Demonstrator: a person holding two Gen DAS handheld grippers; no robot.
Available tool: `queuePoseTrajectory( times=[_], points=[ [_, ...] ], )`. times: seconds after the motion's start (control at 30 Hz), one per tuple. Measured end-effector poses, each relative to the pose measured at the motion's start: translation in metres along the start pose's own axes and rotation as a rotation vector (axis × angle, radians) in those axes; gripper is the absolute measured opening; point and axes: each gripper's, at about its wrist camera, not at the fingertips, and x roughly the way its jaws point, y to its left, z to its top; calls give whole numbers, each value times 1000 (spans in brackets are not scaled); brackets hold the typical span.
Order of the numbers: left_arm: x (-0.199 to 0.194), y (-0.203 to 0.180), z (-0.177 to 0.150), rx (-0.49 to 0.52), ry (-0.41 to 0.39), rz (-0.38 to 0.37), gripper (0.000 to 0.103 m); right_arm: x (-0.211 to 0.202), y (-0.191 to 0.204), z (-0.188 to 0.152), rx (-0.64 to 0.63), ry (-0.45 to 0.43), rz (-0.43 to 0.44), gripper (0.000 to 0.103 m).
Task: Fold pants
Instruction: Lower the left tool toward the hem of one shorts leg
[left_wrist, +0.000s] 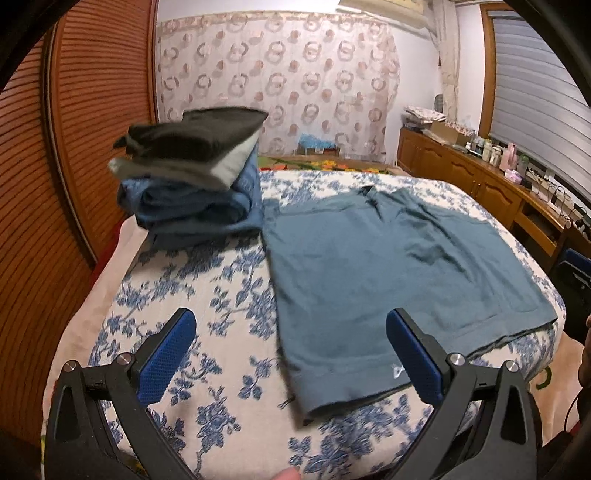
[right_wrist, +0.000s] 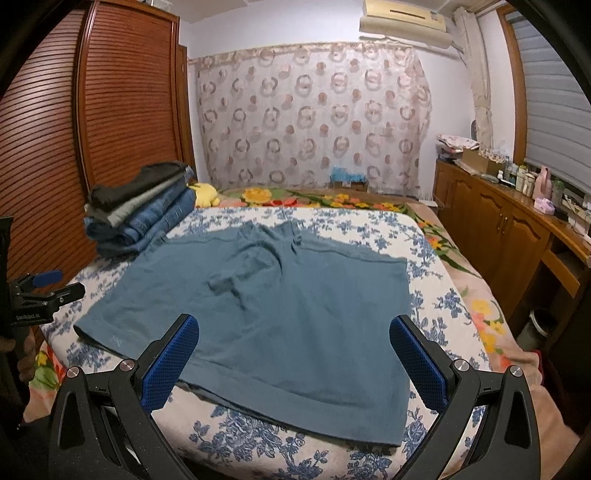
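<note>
The pants (right_wrist: 266, 314) are a short, teal-blue pair spread flat on the blue-flowered bedspread (right_wrist: 436, 295). The cloth is mostly smooth, with a few creases near the crotch and a small pale logo by the hem at the lower left of the right wrist view. The waistband lies toward the top of the frame, near the far end of the bed, and the two leg hems face the cameras at the bottom, so the long axis runs from bottom to top of the picture.

In the left wrist view the pants (left_wrist: 388, 266) fill the centre and right. A stack of folded clothes (left_wrist: 192, 177) sits at the upper left, just beside them.

The left gripper (left_wrist: 291, 354) hovers with its blue fingers spread wide, holding nothing. The right gripper (right_wrist: 295, 358) is likewise wide apart and empty, above the near hem.
</note>
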Motion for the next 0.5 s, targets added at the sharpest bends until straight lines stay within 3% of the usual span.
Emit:
queuePoseTrajectory(
  times=[0.23, 0.5],
  points=[
    [9, 16, -16, -3, 74, -13, 95, 3, 4, 1, -51, 62, 12, 102],
    [11, 28, -30, -43, 135, -80, 69, -1, 7, 1, -54, 81, 34, 94]
  ],
)
